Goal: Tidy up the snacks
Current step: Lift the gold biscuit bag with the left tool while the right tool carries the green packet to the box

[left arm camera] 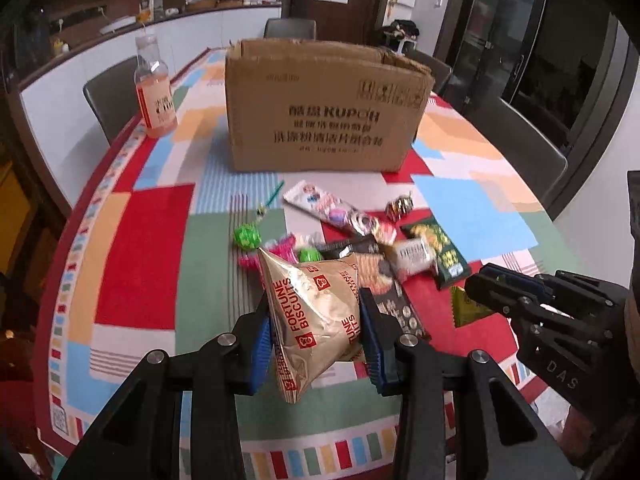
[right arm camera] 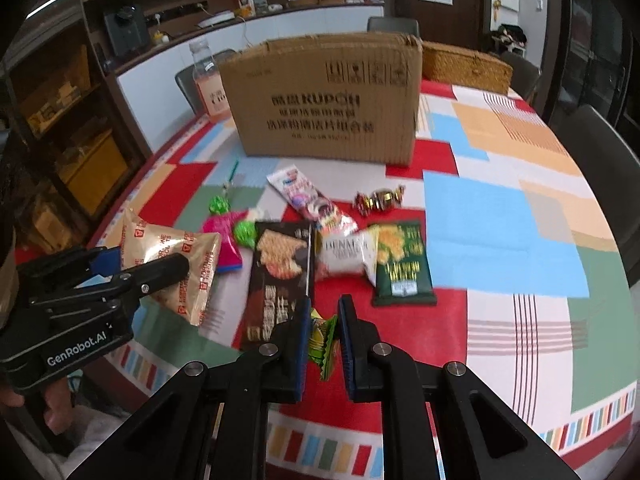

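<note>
Presently the left gripper [left arm camera: 316, 330] pinches the gold biscuit bag [left arm camera: 316, 312] and the right gripper [right arm camera: 324, 338] a small green packet [right arm camera: 322, 340], both short of the cardboard box [right arm camera: 324, 100], whose open top each load should clear before release.

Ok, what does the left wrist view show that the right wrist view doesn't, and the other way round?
Only the left wrist view: the left gripper head-on, shut on the gold Fortune Biscuits bag, and the whole pink drink bottle.
Only the right wrist view: the right gripper pinching a small green sachet, and a woven basket behind the box.
Both: the cardboard box, the loose snack pile including the dark green packet, and the patchwork tablecloth.
</note>
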Demonstrator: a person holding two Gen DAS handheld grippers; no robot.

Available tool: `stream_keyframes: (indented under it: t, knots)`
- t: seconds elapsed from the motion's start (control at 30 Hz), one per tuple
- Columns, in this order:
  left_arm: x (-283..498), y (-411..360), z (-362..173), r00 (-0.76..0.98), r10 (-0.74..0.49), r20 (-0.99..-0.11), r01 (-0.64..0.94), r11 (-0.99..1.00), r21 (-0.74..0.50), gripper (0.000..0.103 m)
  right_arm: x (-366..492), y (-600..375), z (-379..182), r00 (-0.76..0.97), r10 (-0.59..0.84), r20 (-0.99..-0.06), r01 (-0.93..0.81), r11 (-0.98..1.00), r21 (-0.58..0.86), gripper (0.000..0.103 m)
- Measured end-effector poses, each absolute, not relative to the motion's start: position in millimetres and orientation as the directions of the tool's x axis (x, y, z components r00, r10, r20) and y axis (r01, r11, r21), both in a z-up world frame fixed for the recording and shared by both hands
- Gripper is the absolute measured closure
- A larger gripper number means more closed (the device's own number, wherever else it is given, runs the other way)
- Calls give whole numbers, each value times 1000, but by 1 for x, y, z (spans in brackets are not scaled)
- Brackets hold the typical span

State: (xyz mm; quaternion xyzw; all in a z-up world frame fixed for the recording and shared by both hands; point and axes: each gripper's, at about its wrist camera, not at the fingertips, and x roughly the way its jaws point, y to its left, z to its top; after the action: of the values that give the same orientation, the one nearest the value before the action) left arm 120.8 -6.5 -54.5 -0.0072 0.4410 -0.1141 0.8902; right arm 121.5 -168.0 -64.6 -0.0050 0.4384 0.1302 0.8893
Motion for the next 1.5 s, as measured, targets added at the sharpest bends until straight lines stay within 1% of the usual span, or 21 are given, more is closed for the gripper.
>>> stream_keyframes:
  t: [0.33,0.57,0.97,1.17,1.3,1.5]
  knots:
    - [146,-4,-24,648,-226,-727,205,971,-120,64,149,-166,-25,673,262,-692,-267,958,104,88]
    - [169,-5,0,702,-220,-677,210,973,-98,65,173,-167,-4,727,268,-632,-275,957,88,88]
    - [218,-3,50,801,-212,-559,218,974,-56,65,226,-164,35,812,288,-508,-288,954,82,88]
    - [244,-7,65,828,-206,-522,219,975,-37,65,255,-162,52,836,298,-460,-289,953,92,88]
    - [268,-8,70,833,-203,-515,220,975,-29,65,273,-161,59,848,293,-443,-285,955,87,88]
    - [303,-13,70,832,-186,-523,213,977,-9,65,308,-160,62,844,284,-455,-276,957,85,88]
